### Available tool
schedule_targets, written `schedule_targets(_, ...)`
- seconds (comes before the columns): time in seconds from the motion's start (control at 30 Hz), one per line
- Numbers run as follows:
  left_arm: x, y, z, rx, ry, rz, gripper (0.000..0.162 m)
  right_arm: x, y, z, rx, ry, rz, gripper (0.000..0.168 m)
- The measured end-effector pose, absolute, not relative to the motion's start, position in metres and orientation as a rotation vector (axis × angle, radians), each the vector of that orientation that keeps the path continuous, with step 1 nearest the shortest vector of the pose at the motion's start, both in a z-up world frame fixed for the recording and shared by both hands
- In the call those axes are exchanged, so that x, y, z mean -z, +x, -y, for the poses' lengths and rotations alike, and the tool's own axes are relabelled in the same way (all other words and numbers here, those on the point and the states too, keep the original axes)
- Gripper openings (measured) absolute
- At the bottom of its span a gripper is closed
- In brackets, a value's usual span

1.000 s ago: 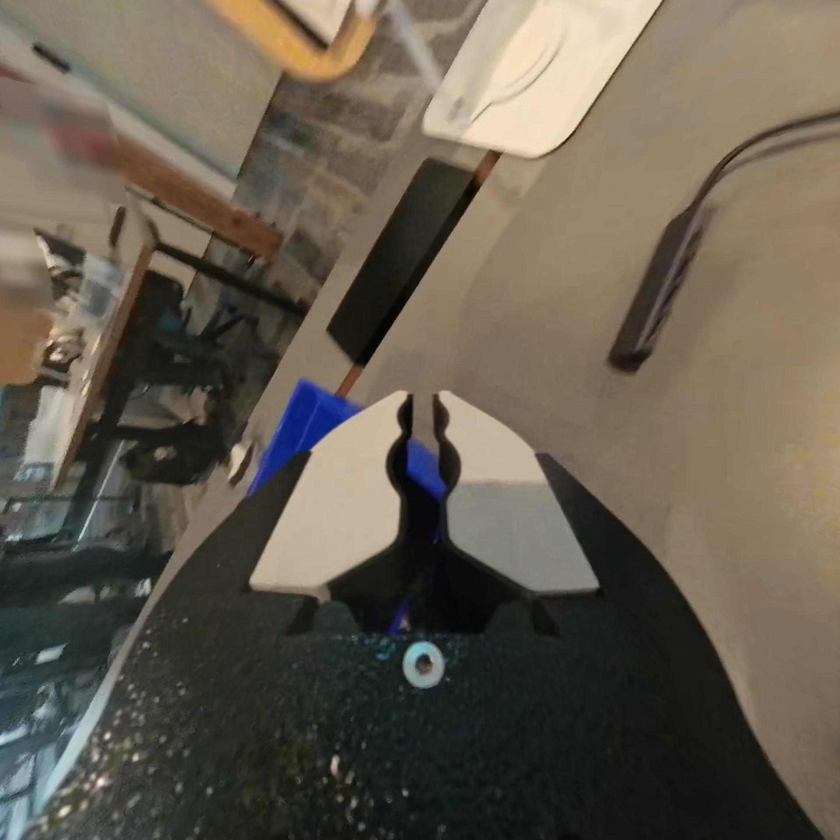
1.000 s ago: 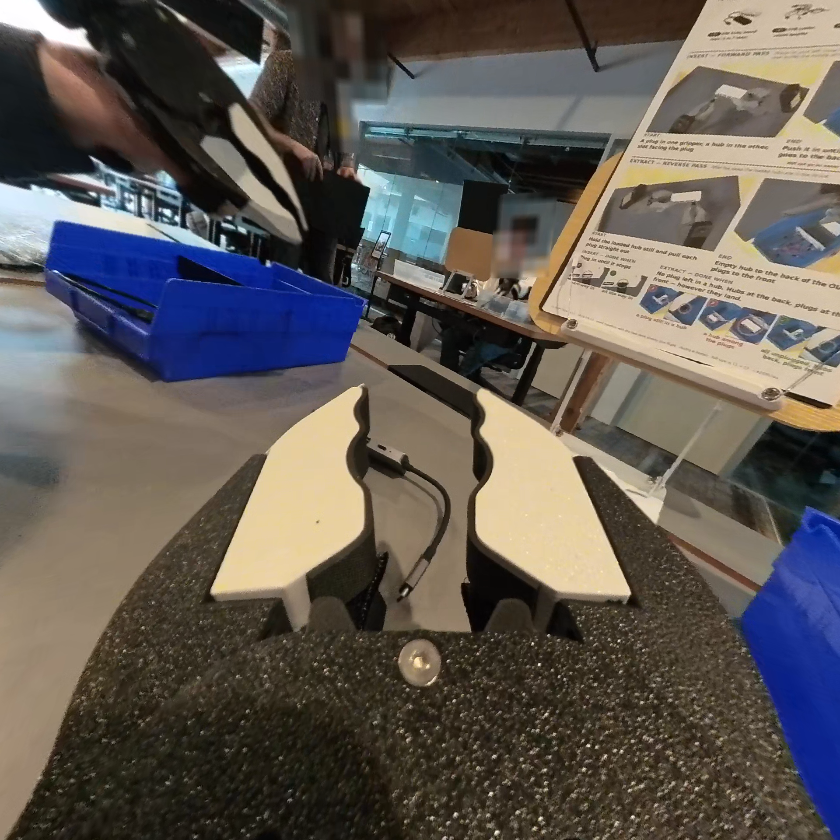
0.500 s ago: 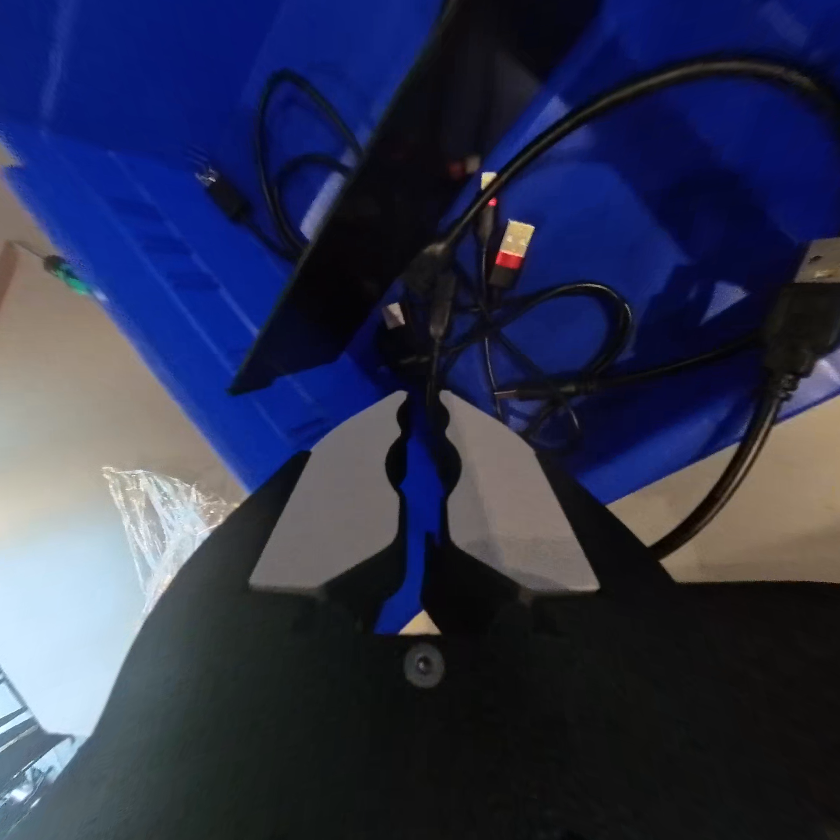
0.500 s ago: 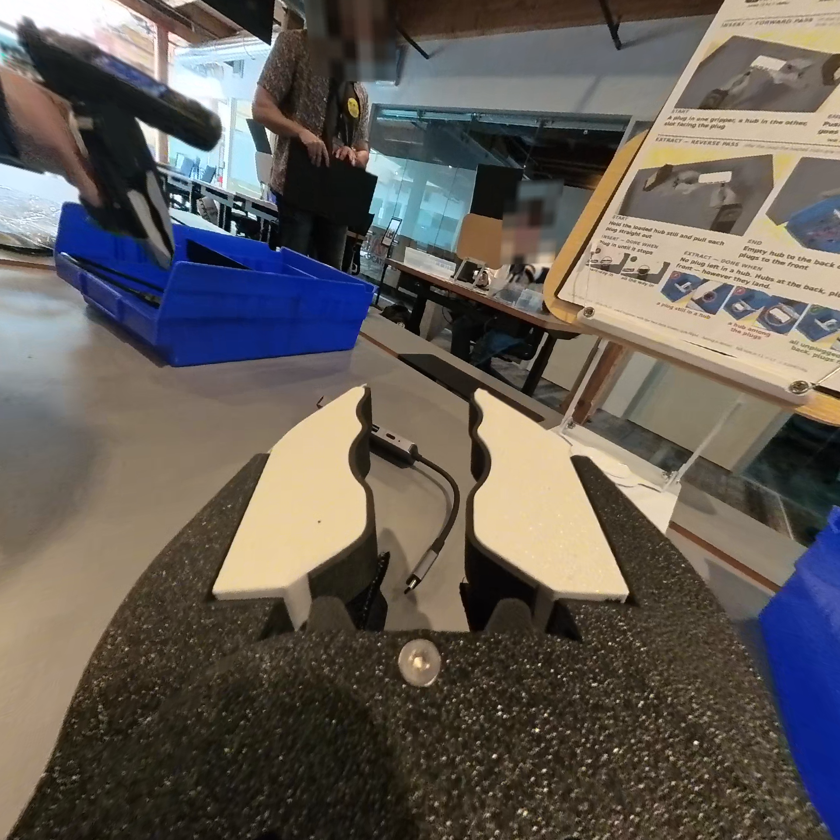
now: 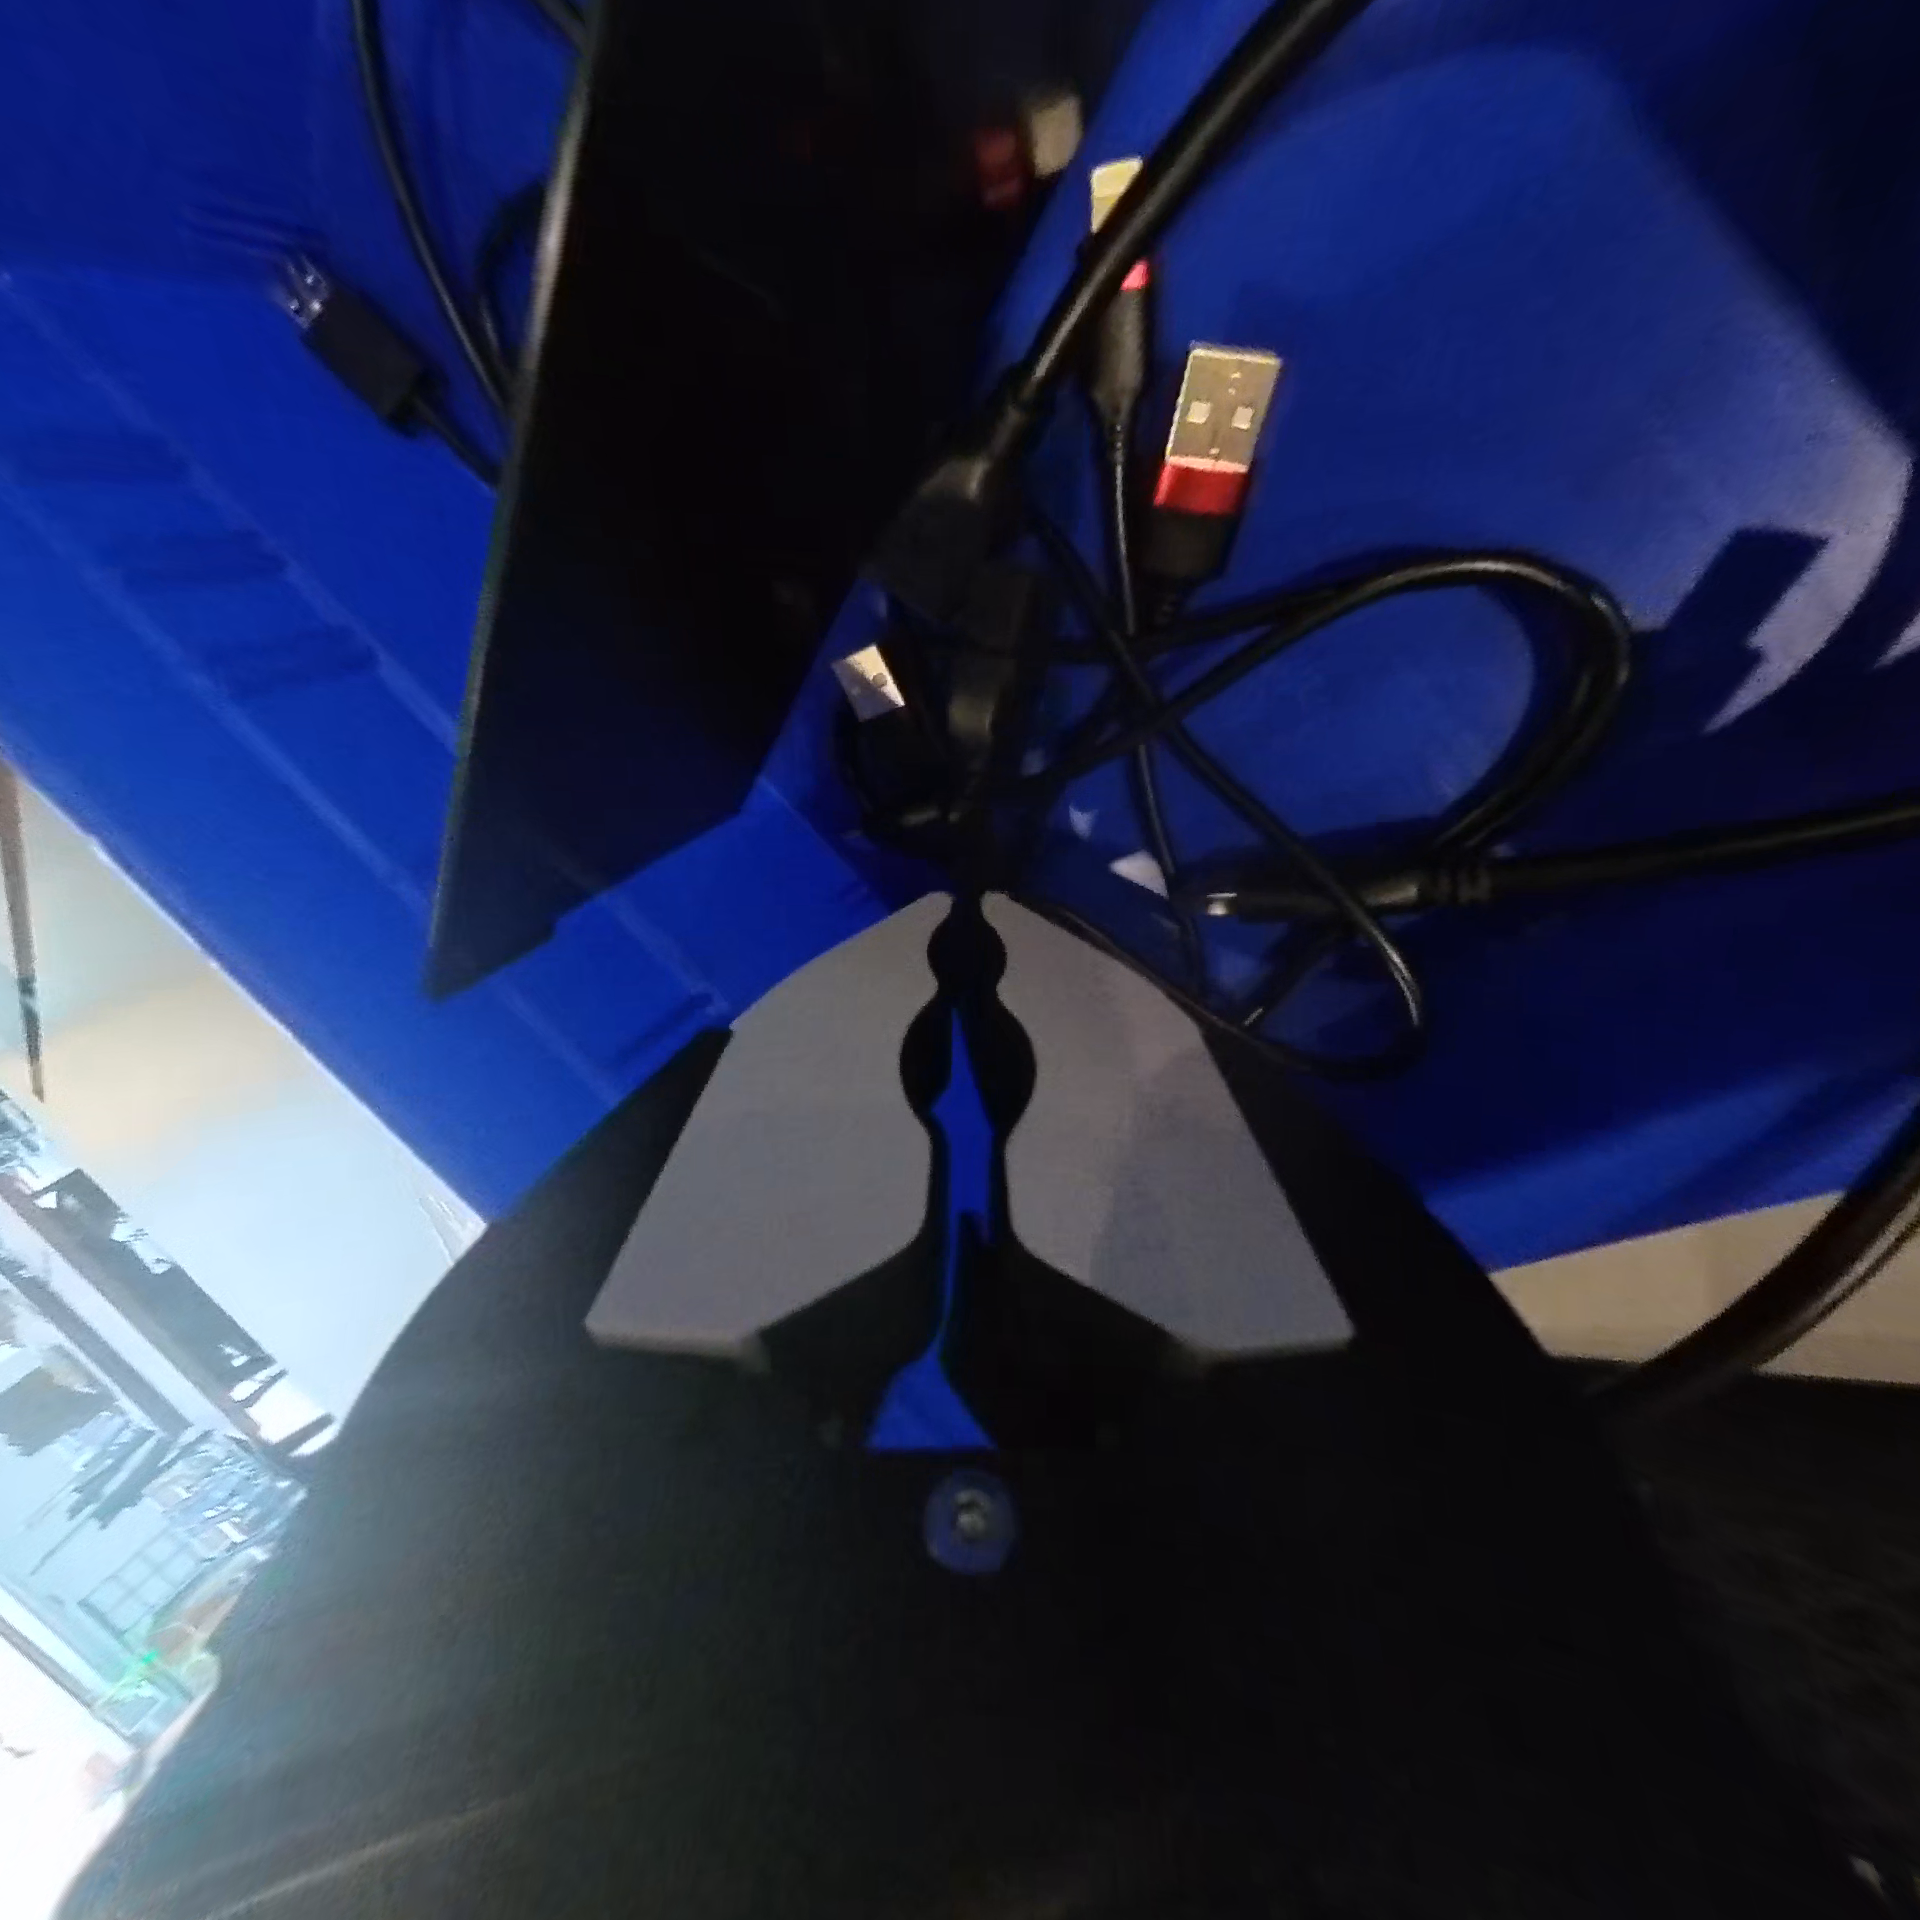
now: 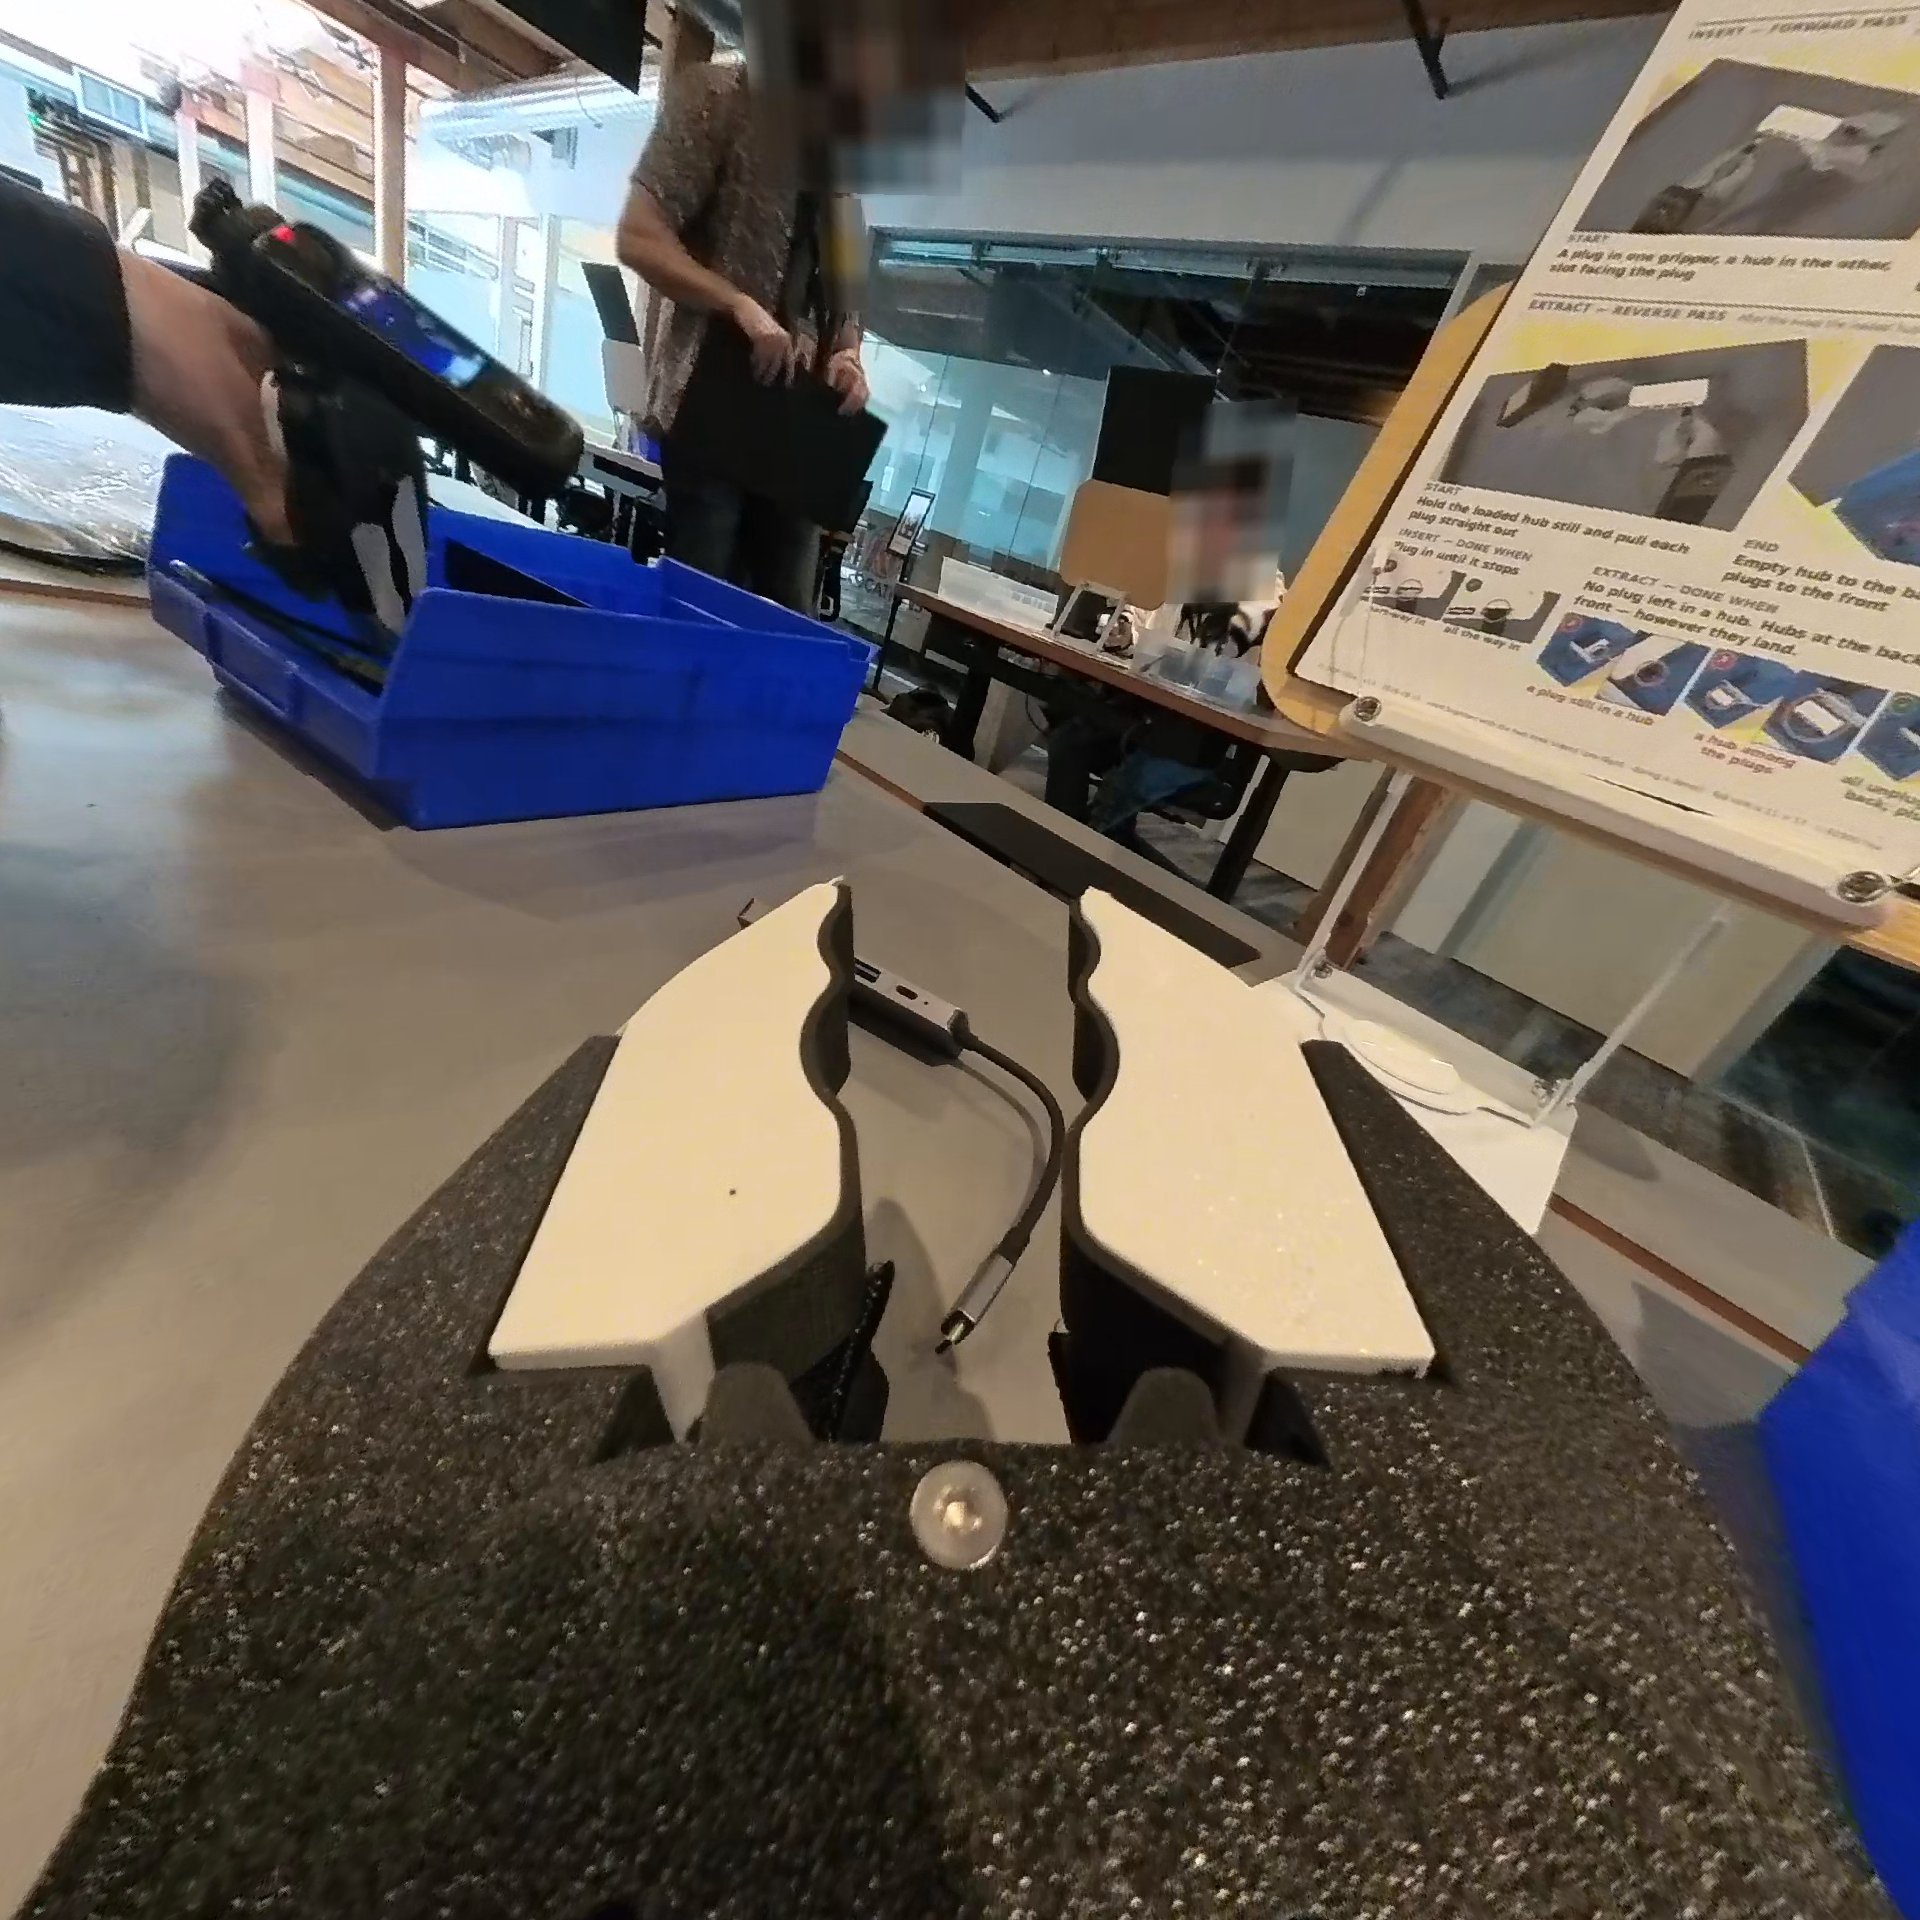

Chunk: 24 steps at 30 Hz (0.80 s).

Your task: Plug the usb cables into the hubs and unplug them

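Note:
My left gripper is down inside the blue bin, over a tangle of black usb cables. Its jaws are closed to a thin slit on a black cable that runs in at the fingertips. A usb plug with a red collar lies just beyond. In the right wrist view the left gripper dips into the same bin. My right gripper is open and low over the table. A small grey hub with a short cable lies between its fingers, untouched.
A black divider splits the blue bin. An instruction board on a clear stand is at the right. A second blue bin's edge is at the near right. A person stands behind the grey table.
My left gripper swung from over the table into the blue bin, moved closer to the cables, and its jaws narrowed on a black cable. My right gripper stayed open over the hub.

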<state>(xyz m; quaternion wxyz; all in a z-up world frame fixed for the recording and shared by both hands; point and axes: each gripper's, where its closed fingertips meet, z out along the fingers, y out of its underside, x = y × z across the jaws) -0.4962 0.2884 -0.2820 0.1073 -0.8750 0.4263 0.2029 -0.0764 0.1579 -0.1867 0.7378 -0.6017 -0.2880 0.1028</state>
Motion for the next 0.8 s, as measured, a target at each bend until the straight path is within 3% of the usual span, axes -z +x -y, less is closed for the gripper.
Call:
schedule_targets(0.37, 0.282, -0.499, -0.278, -0.572, -2.658, -1.262, 0.019, 0.188, -0.078, -0.158, -0.226, -1.324, 0.641, 0.038)
schedule_targets(0.47, 0.285, -0.505, -0.279, -0.666, -2.647, -1.290, 0.018, 0.188, -0.078, -0.158, -0.224, -1.324, 0.644, 0.038)
schedule_targets(0.57, 0.289, -0.512, -0.283, -0.804, -2.605, -1.321, 0.006, 0.188, -0.078, -0.158, -0.225, -1.326, 0.646, 0.038)
schedule_targets(0.8, 0.268, -0.513, -0.293, -0.884, -2.514, -1.256, 0.005, 0.189, -0.078, -0.159, -0.221, -1.328, 0.648, 0.038)
